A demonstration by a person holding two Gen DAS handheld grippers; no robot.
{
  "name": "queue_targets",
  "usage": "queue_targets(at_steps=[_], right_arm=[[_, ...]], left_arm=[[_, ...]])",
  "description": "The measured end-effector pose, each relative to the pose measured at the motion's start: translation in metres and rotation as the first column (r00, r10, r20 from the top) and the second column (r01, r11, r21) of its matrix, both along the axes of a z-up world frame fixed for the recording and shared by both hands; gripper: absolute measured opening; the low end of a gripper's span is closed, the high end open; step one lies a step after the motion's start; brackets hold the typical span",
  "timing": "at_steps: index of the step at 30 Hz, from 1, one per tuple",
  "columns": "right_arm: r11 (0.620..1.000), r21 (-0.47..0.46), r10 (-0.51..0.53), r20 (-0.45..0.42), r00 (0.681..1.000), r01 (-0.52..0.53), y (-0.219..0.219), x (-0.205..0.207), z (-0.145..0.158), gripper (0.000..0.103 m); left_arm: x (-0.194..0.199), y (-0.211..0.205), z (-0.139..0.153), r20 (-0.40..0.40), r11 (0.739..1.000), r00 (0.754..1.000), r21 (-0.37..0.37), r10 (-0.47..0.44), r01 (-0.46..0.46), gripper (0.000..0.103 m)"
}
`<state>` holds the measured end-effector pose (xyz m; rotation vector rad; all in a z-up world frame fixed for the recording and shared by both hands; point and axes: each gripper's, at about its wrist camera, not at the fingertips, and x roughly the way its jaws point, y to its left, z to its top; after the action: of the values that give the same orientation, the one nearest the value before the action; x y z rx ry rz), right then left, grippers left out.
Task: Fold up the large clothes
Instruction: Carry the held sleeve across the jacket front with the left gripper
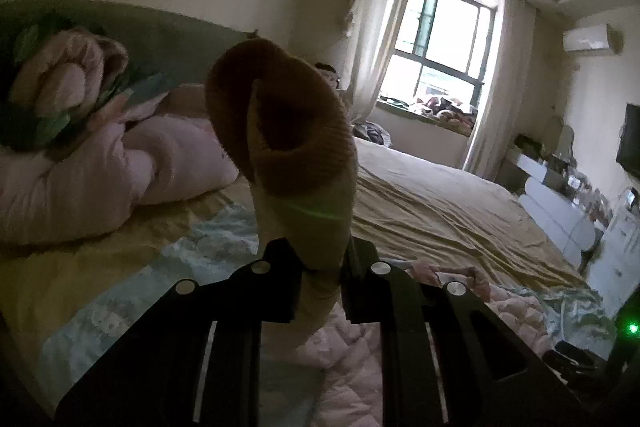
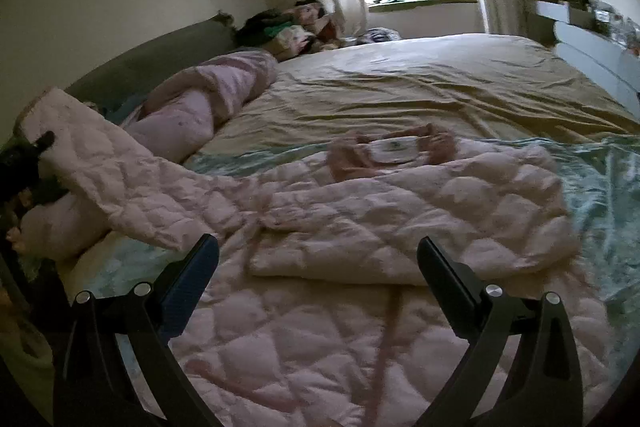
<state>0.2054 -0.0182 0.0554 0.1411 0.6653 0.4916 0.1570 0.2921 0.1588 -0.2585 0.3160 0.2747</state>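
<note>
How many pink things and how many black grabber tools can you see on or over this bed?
Pink things: 2, the quilted jacket and the rolled duvet.
Black grabbers: 2, the left gripper, shut on the jacket's sleeve cuff, and the right gripper, open.
Total: 4.

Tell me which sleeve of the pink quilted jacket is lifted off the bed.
The left-side sleeve, clamped at its cuff by the left tool; everything else lies flat on the bed.

One quilted pink garment point(image 2: 360, 227) lay on one bed point(image 2: 400, 87). Two grippers were present, one window point(image 1: 440, 39) at one o'clock.
</note>
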Motion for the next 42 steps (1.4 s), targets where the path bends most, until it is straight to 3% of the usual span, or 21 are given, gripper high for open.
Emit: queue_targets(at_steps=[11, 25, 34, 42], right_arm=[[0.997, 0.027, -0.077, 0.013, 0.997, 0.077, -0.057, 0.004, -0.004, 0.099], [0.985, 0.078, -0.151, -0.01, 0.988, 0.152, -0.123, 0.006, -0.014, 0.099], [0.977, 0.094, -0.191, -0.02, 0.981, 0.192, -0.152, 0.002, -0.02, 0.099], [0.965, 0.079, -0.246, -0.037, 0.968, 0.249, -0.18, 0.002, -0.024, 0.099]], left_arm=[[0.026, -0.055, 0.013, -0.014, 0.996, 0.997, 0.05, -0.073, 0.074, 0.008], [0.066, -0.129, 0.0, -0.063, 0.976, 0.979, 0.09, -0.192, 0.197, 0.006], [0.079, -0.18, -0.02, -0.11, 0.948, 0.954, 0.128, -0.278, 0.291, 0.006], [0.091, -0.223, -0.065, -0.176, 0.912, 0.909, 0.098, -0.379, 0.399, 0.006]])
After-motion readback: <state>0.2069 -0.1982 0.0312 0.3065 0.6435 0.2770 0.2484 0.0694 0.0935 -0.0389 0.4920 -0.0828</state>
